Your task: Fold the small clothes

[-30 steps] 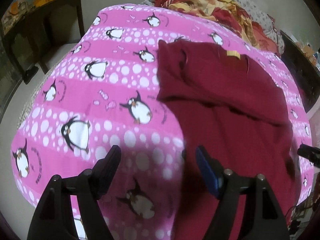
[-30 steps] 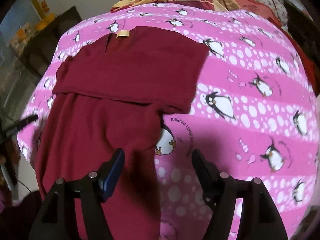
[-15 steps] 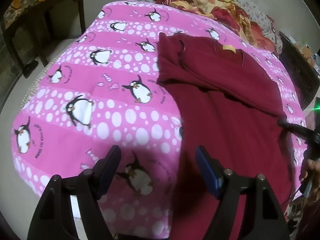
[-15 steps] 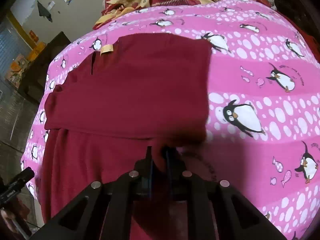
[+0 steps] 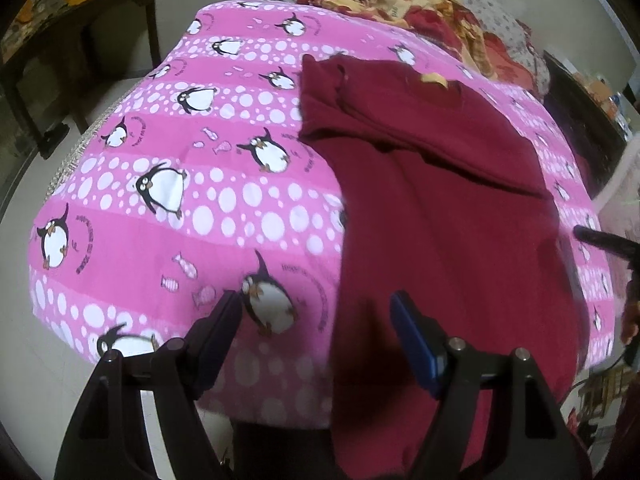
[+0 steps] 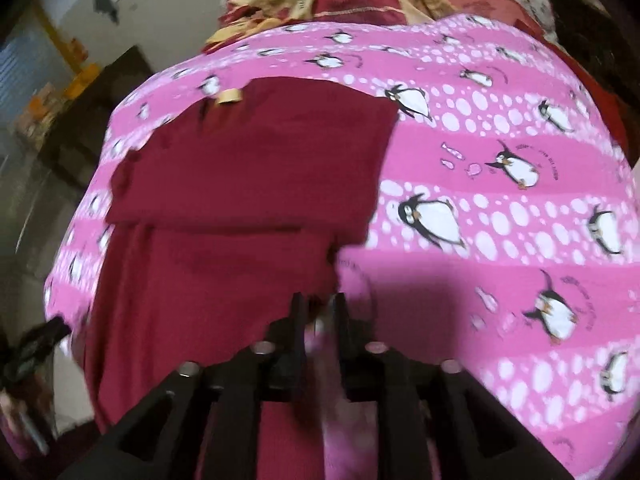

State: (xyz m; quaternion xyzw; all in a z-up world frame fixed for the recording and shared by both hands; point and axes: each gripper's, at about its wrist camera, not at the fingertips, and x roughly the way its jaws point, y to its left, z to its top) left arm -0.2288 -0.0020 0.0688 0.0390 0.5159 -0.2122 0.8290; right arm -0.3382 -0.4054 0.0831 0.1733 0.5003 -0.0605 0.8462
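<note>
A maroon shirt (image 5: 440, 216) lies on a pink penguin-print bed sheet (image 5: 180, 200), its sleeves folded across the chest, its hem hanging over the near bed edge. My left gripper (image 5: 316, 320) is open above the shirt's left edge near the hem. In the right wrist view the shirt (image 6: 240, 184) fills the left half. My right gripper (image 6: 318, 308) is shut on the shirt's right edge, with a little pink sheet showing between the fingers. The right gripper's tip also shows in the left wrist view (image 5: 600, 238).
A crumpled red and yellow blanket (image 5: 408, 4) lies at the head of the bed. A dark wooden table (image 5: 80, 40) stands at the left by the wall. Dark furniture (image 5: 580, 112) stands to the right of the bed.
My right gripper moved forward to the shirt's right edge and closed on it. My left gripper pulled back toward the hem and stayed open.
</note>
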